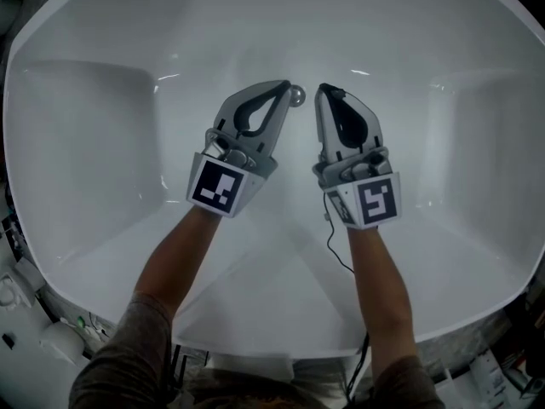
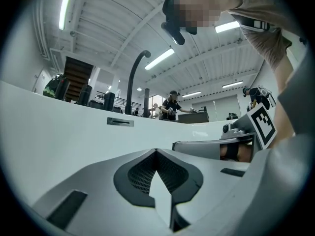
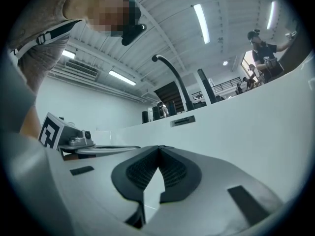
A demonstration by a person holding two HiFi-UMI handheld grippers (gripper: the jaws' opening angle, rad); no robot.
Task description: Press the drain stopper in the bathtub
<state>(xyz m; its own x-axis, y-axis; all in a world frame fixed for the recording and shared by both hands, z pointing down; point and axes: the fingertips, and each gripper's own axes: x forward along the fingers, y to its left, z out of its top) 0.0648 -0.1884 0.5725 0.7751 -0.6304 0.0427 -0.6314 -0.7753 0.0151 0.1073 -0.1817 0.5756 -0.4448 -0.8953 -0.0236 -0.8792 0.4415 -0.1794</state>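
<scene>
Forearms point(image 1: 174, 258) angled down into glossy white bathtub point(image 1: 94, 152); my left gripper point(image 1: 283, 87) and right gripper point(image 1: 324, 90) pinched together, empty; round chrome drain stopper point(image 1: 297, 97) seemingly touching left tip.

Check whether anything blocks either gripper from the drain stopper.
Nothing visible does. The drain stopper sits at the tip of the left gripper, contact unclear. The right gripper is beside it, with only bare bathtub floor between.
</scene>
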